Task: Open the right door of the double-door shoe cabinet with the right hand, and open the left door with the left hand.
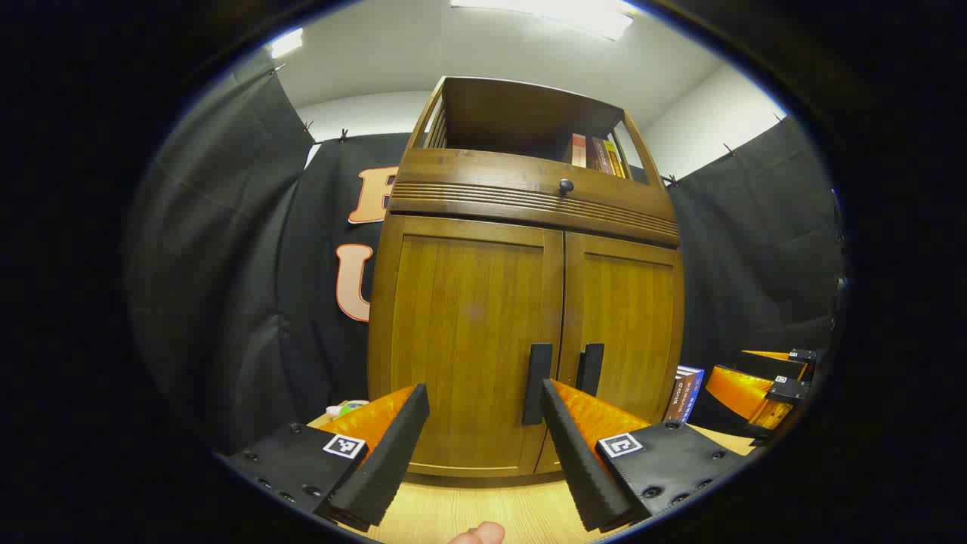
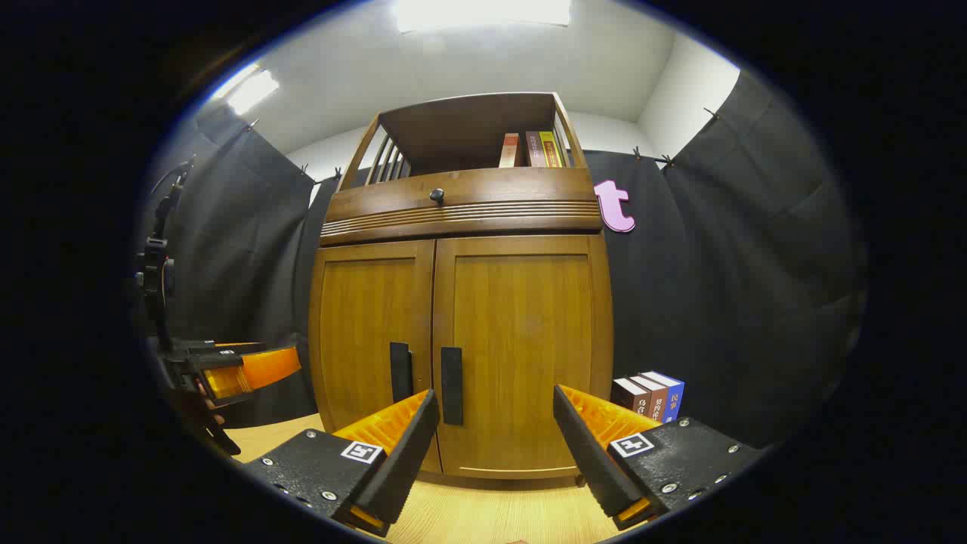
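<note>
One shoe cabinet [image 2: 461, 317], two doors, two handles, one drawer knob [image 2: 437, 196]; three books [image 2: 650, 397] beside, three on shelf.

The double-door shoe cabinet [image 1: 529, 302] stands upright at the centre of the left gripper view, made of warm brown wood with a ribbed drawer front and a small dark knob [image 1: 566, 185] above the doors. Its left door [image 1: 464, 340] and right door [image 1: 627, 332] are both shut, flush with the frame. Two dark vertical handles [image 1: 538, 381] sit side by side at the centre seam, low on the doors.
</note>
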Demonstrator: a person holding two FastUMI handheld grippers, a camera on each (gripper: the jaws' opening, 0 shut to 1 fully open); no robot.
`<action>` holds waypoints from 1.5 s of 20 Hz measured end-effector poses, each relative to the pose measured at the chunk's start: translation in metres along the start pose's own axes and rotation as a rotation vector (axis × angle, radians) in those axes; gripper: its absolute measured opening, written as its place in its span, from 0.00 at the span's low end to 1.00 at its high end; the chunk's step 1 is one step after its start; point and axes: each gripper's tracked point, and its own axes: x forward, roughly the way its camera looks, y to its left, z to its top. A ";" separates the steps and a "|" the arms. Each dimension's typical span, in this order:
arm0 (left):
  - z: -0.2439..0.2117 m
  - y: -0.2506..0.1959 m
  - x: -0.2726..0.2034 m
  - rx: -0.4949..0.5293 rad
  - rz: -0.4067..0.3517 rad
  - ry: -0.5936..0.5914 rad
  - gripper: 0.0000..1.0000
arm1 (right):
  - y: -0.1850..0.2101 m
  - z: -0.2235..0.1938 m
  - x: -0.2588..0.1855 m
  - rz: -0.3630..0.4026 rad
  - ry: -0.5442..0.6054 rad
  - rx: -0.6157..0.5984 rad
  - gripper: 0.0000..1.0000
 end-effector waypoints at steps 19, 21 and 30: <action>0.001 -0.005 -0.002 -0.005 -0.012 -0.002 0.95 | -0.001 -0.004 0.002 -0.004 0.003 0.000 1.00; 0.003 -0.003 -0.003 0.002 -0.011 -0.008 0.96 | 0.002 -0.009 0.007 -0.003 0.009 0.000 1.00; -0.001 -0.010 -0.007 -0.011 -0.044 0.007 0.96 | 0.038 -0.048 0.121 0.038 0.102 -0.061 0.94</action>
